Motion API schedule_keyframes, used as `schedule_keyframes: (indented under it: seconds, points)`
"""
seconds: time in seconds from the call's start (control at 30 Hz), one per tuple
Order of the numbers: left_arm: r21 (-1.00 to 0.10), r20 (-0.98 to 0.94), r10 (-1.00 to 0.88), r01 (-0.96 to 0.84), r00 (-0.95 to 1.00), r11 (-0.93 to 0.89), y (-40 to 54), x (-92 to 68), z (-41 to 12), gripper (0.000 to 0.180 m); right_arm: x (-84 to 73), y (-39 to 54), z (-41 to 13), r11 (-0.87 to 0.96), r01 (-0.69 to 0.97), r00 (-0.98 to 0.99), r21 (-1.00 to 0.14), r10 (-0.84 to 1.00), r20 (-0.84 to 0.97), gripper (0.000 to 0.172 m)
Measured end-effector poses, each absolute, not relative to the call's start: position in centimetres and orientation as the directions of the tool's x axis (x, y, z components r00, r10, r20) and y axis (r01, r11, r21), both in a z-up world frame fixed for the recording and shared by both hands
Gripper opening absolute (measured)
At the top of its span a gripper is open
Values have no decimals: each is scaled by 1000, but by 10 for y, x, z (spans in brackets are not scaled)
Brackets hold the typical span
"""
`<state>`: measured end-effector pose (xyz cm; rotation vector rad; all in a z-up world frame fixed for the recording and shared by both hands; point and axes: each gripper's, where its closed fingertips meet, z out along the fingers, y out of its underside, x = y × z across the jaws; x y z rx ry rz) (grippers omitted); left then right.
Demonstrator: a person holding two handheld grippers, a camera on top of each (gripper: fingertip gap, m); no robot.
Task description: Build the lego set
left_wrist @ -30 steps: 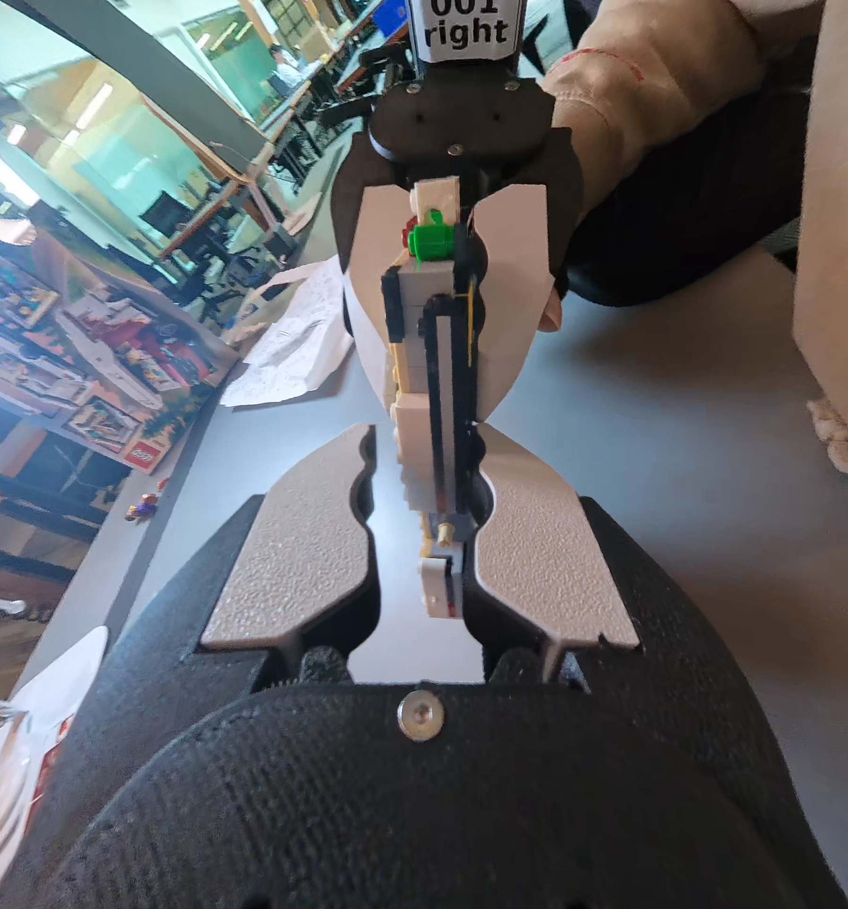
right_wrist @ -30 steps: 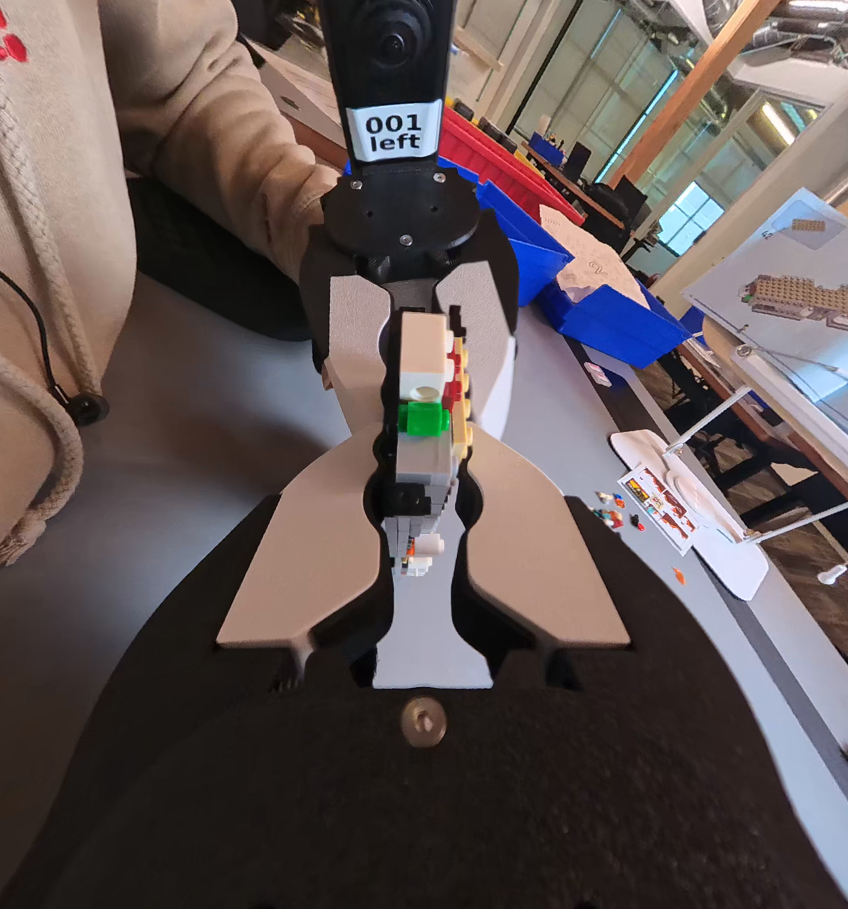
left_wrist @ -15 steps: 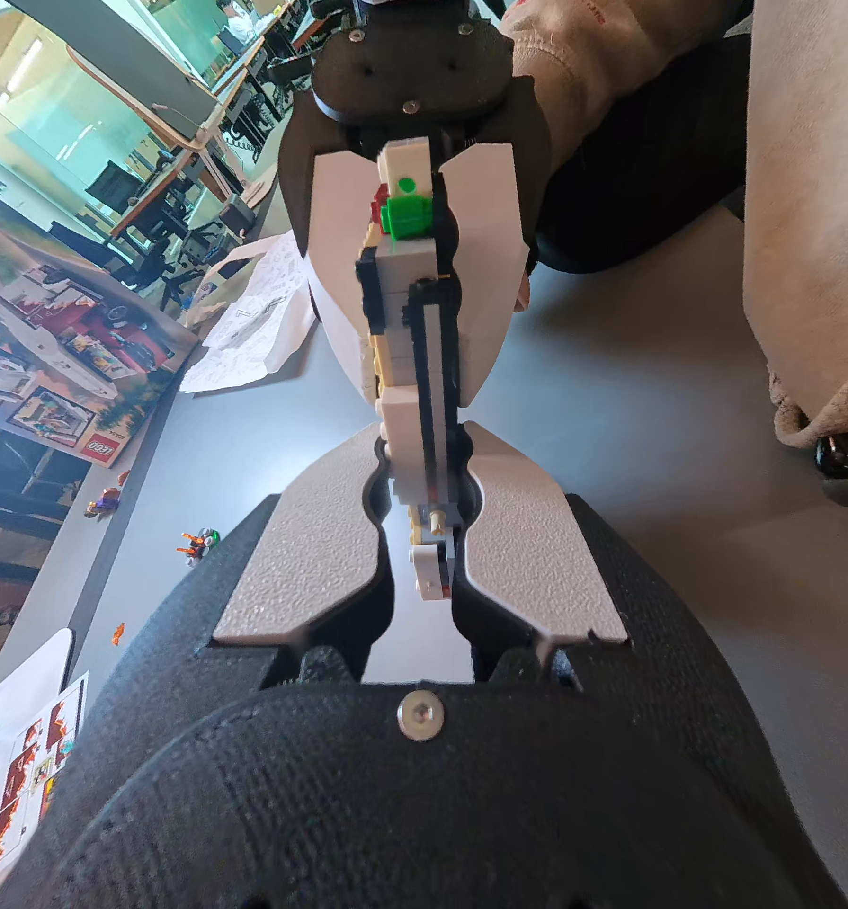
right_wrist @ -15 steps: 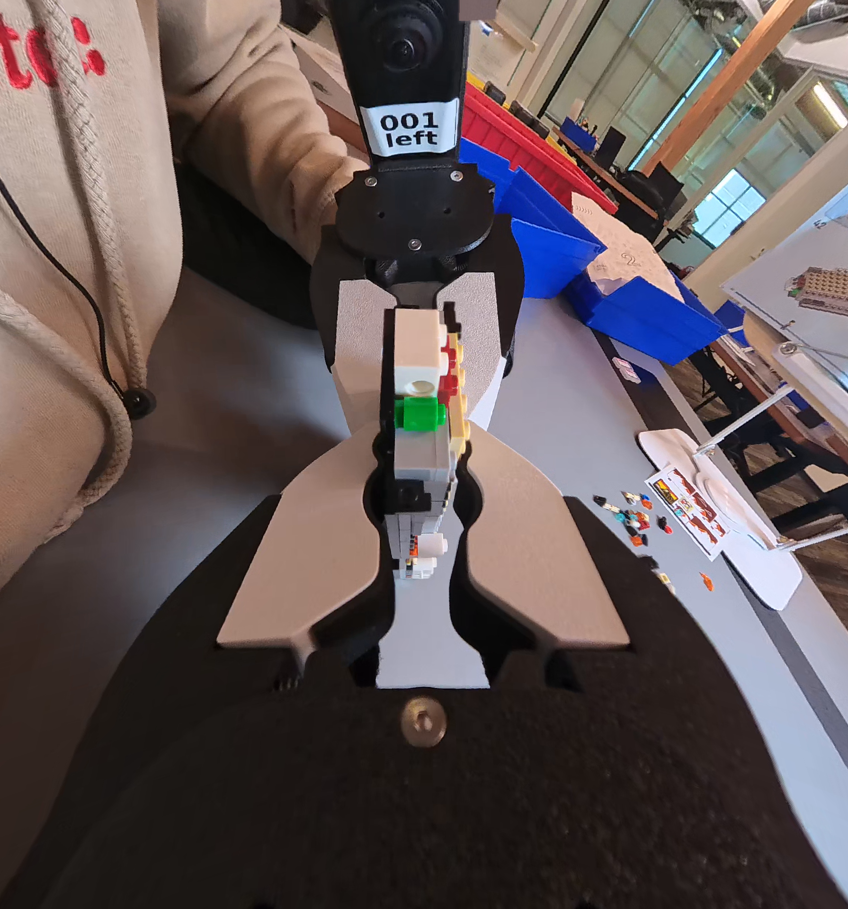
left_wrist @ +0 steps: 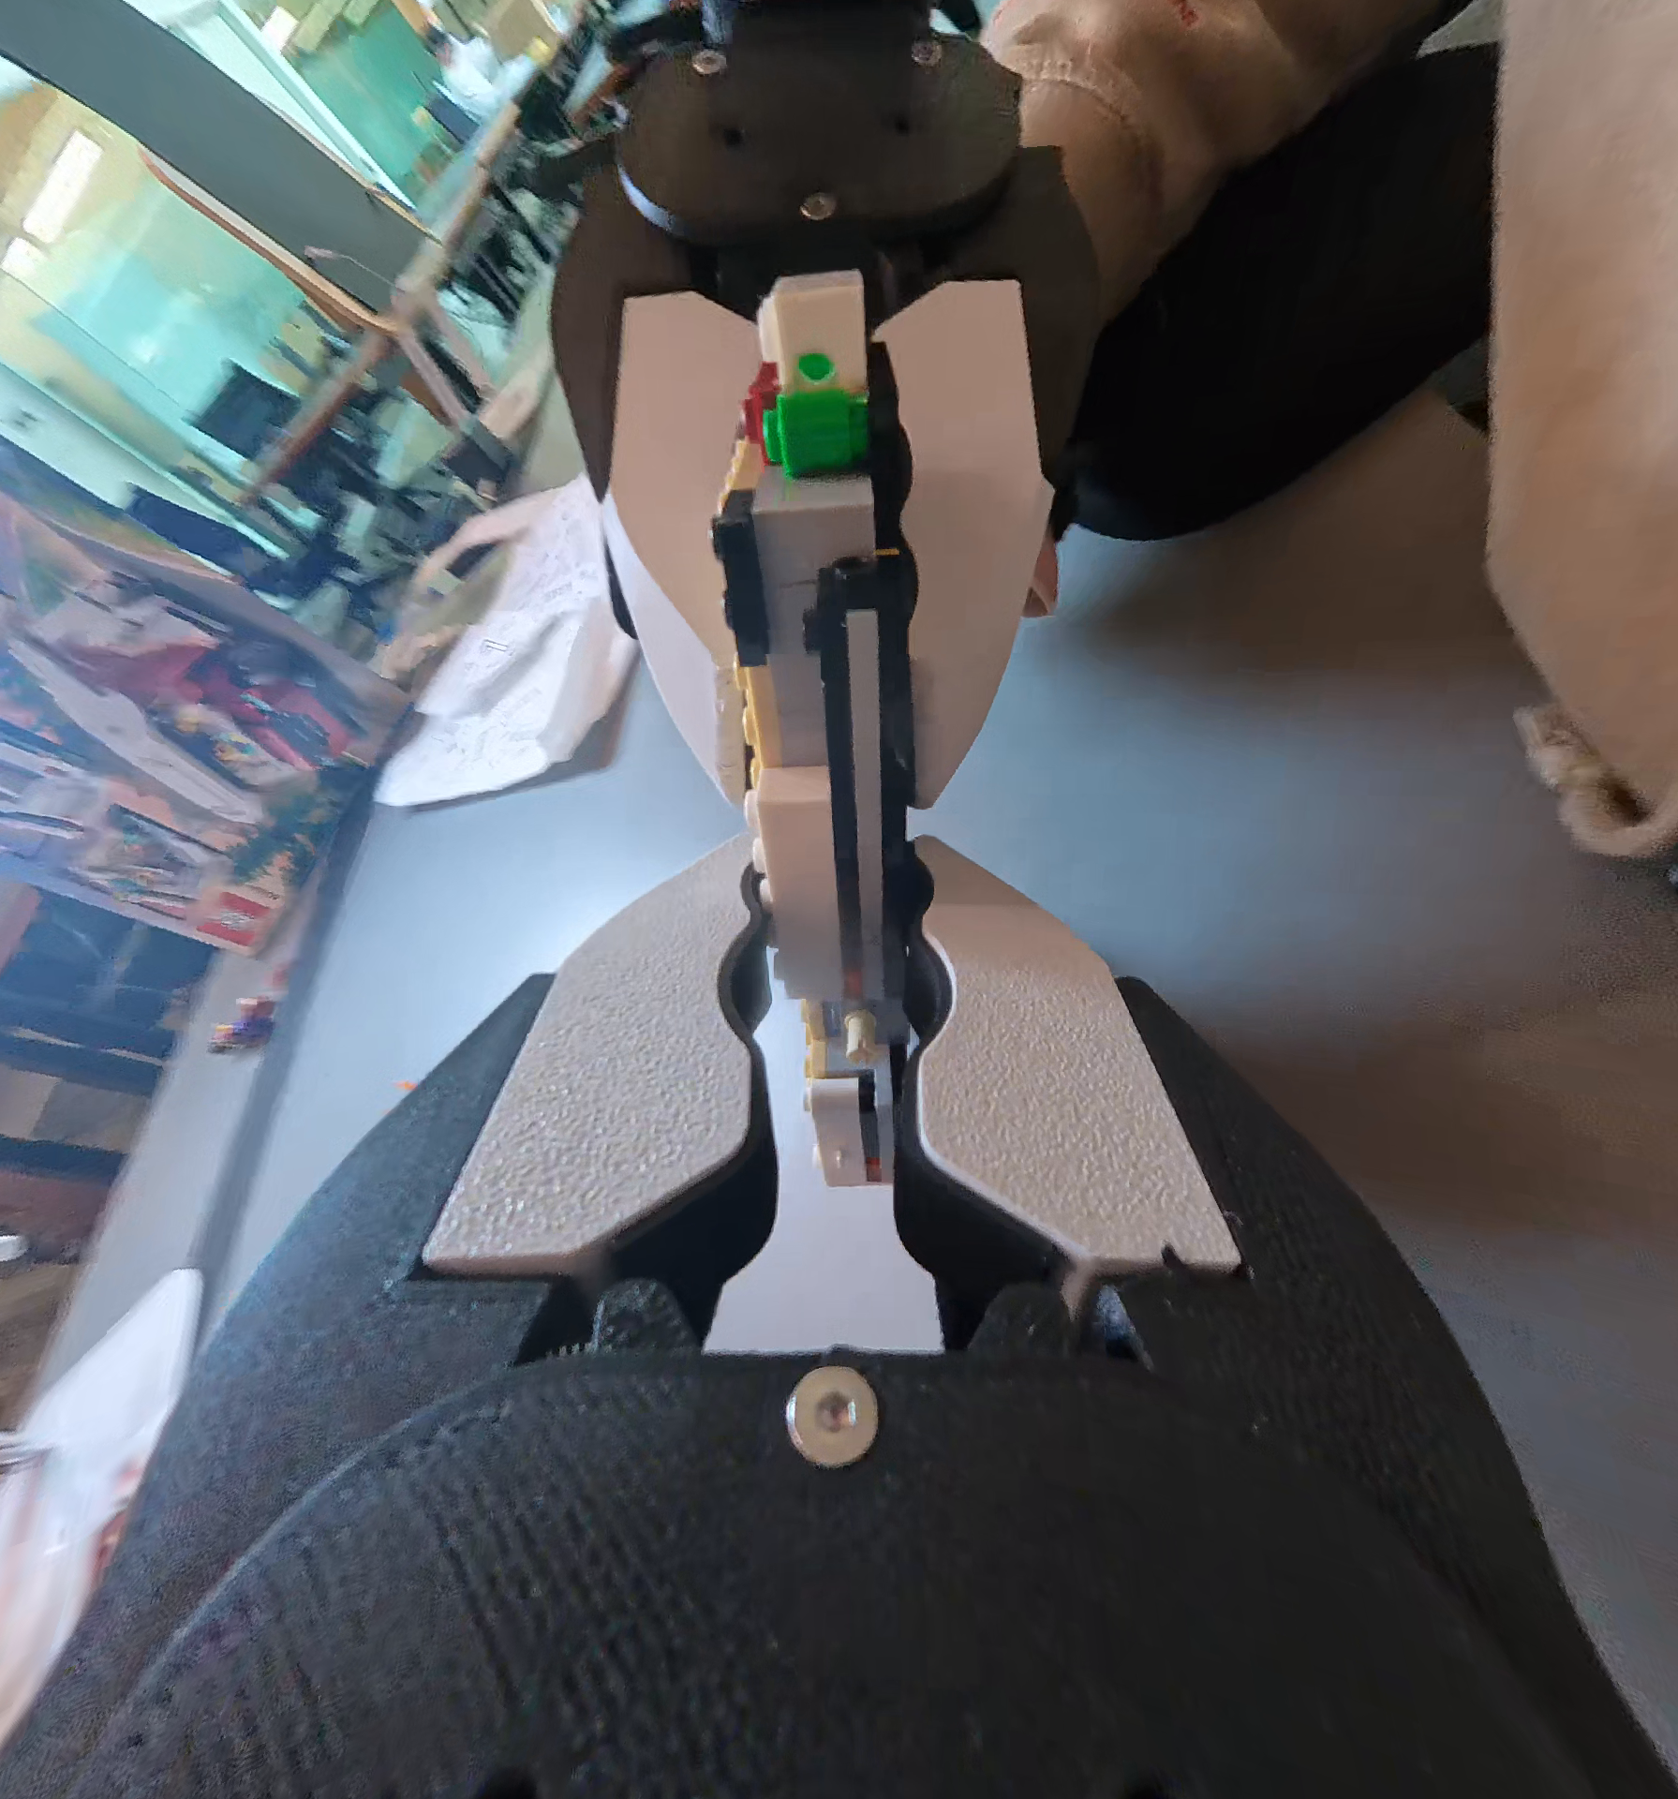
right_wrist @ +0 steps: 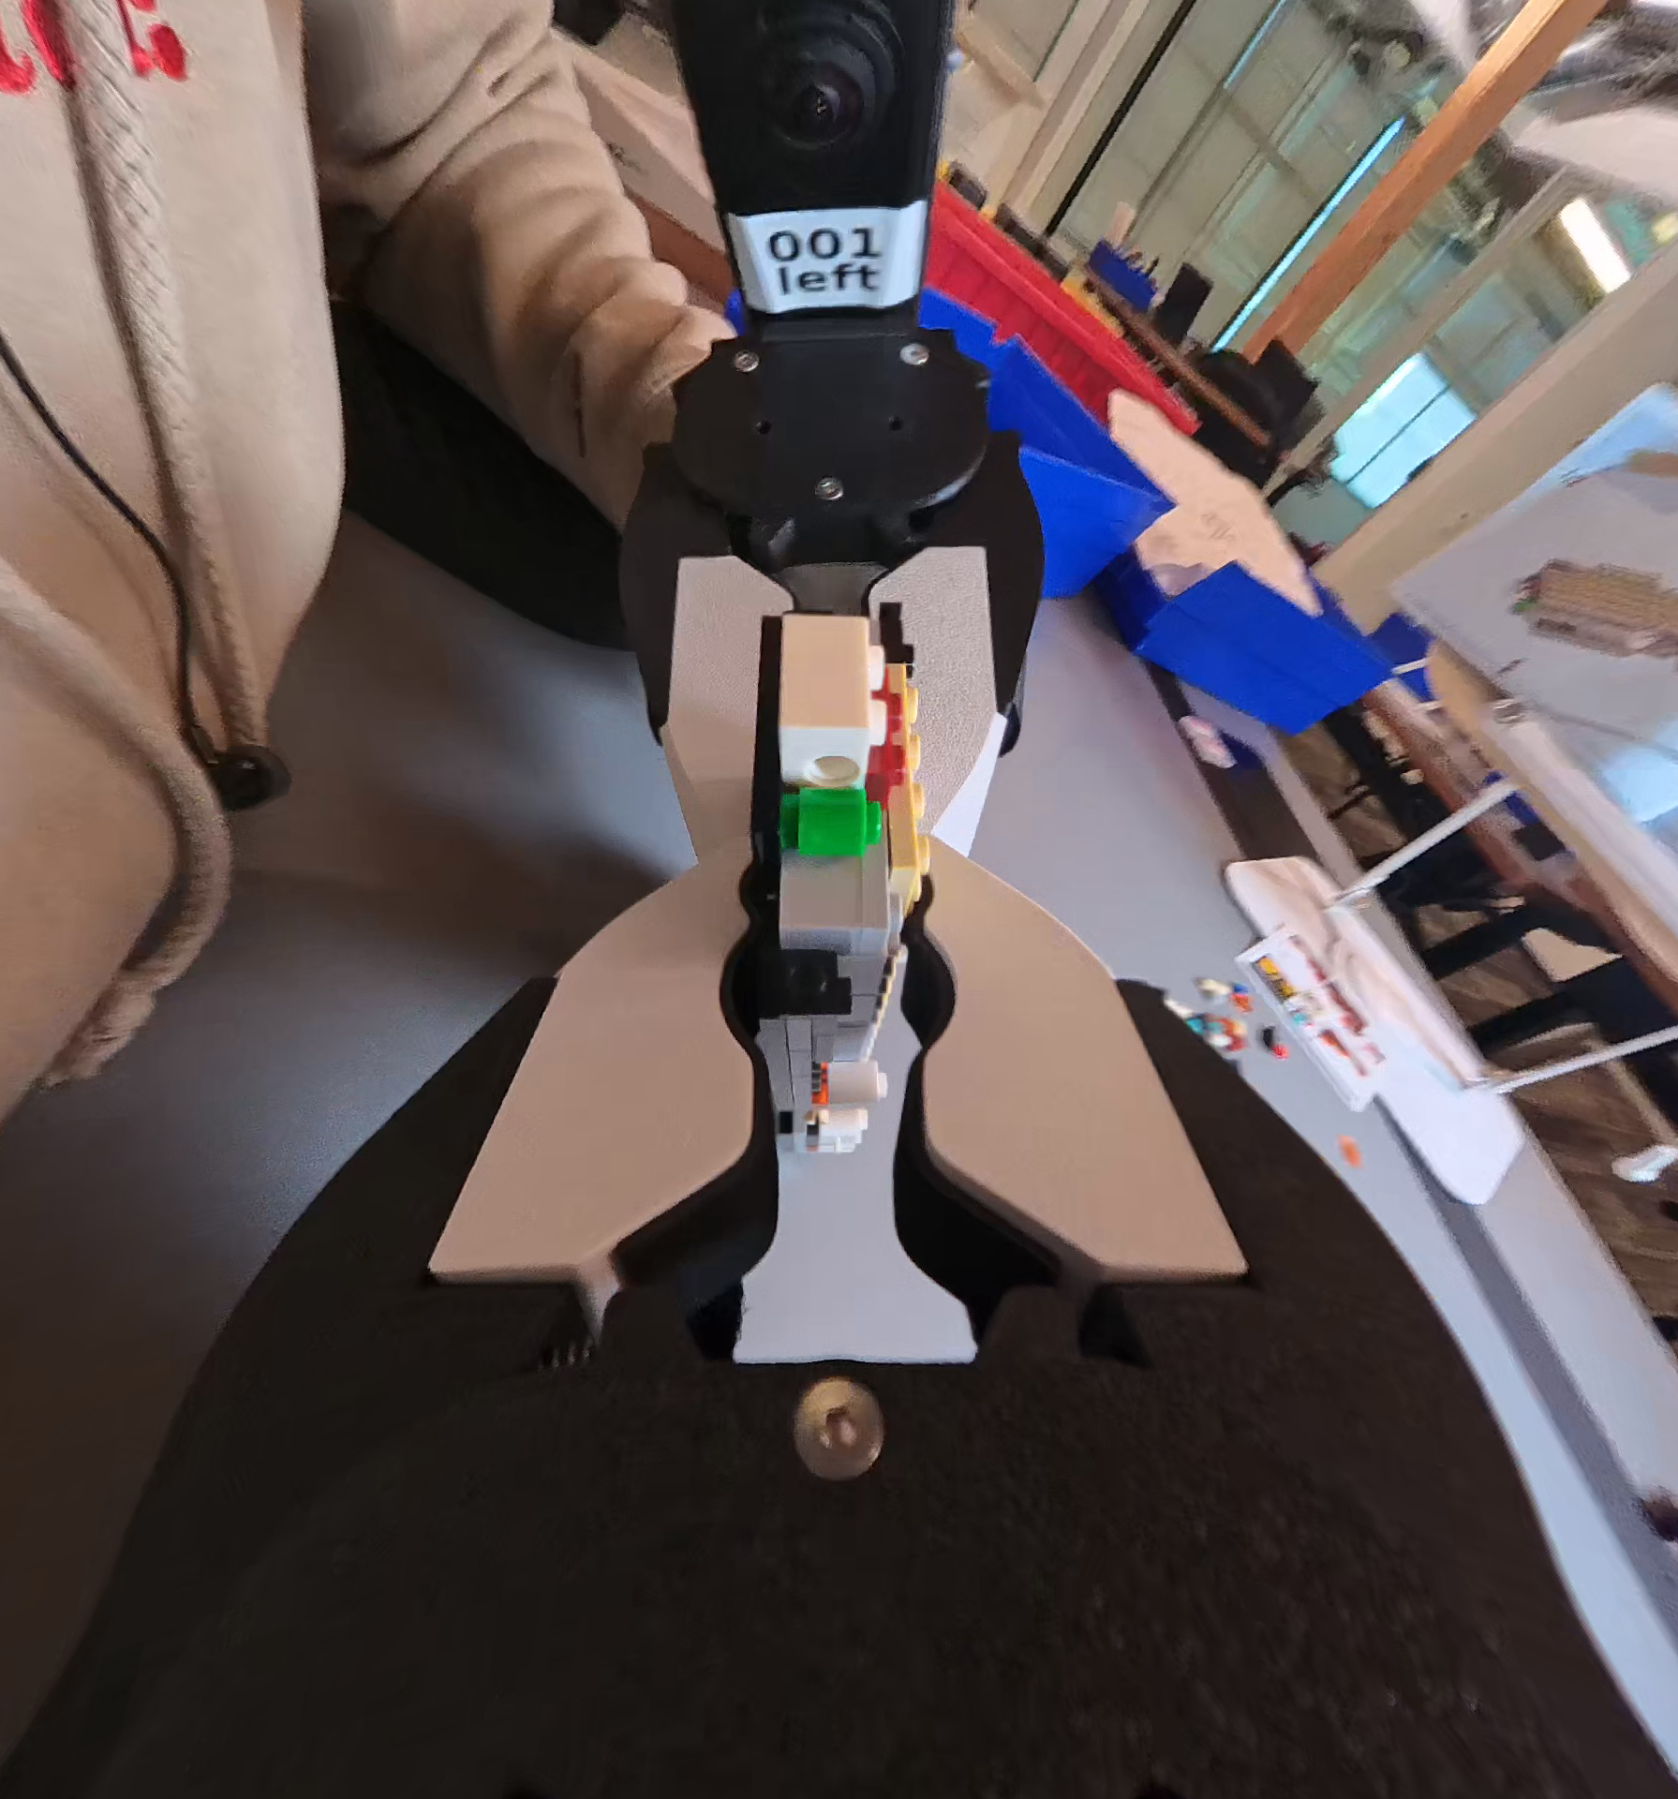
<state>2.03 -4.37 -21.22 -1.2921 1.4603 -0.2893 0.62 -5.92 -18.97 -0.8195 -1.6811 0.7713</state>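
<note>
You have one long, narrow toy-brick assembly in white, grey, black, tan, red and green (left_wrist: 820,681) clamped from both ends above the grey tabletop (left_wrist: 1253,779): your left gripper (left_wrist: 835,935) pinches the near end, your right gripper (right_wrist: 830,935) the other. Both grips look firm.

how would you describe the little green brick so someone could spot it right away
Find the brick assembly clamped between the two facing grippers above the grey table. The green brick sits crosswise on it, under a white block and above a grey one. It is the assembly's only green piece.
</note>
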Motion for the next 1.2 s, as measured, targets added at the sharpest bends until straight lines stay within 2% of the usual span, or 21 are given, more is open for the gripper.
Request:
schedule_keyframes:
  seconds: [0.17,0.4,0.53,0.6,0.67,0.77,0.9,0.97,1.03,1.1,1.2]
  points:
    - [-632,-741,-610,-601,282,490,-25,9,-186,25,3,-44,-173,743,120,-89,-658,668,739,24]
    - [-405,-905,-347,-742,244,534,-10,-20,-169,25,12,-35,-155,775,162,0,-610,618,786,35]
    - [-365,-924,-309,-753,224,547,-9,-20,-168,25,7,-42,-156,825,206,3,-526,537,843,33]
    - [-357,-926,-313,-758,212,545,-9,-19,-171,25,4,-42,-156,853,220,9,-474,484,875,25]
    - [-395,-907,-348,-759,235,518,-4,-23,-175,29,2,-39,-160,845,252,-2,-471,487,873,24]
    - [-478,-855,-428,-766,294,429,5,-36,-181,46,2,-26,-172,837,339,-15,-430,462,887,24]
    - [-686,-680,-588,-664,438,298,3,-50,-188,47,6,10,-194,798,515,-50,-313,393,918,24]
    - [-751,-591,-651,-621,477,226,1,-51,-194,45,8,27,-209,761,604,-101,-237,368,924,25]
    - [-774,-539,-690,-607,483,179,-1,-49,-202,43,6,37,-222,734,654,-141,-182,355,924,25]
    - [-739,-555,-697,-654,454,161,0,-47,-215,43,0,38,-230,718,679,-163,-152,349,923,24]
    - [-708,-542,-730,-694,416,130,-2,-42,-233,43,-14,31,-242,703,694,-194,-153,388,901,26]
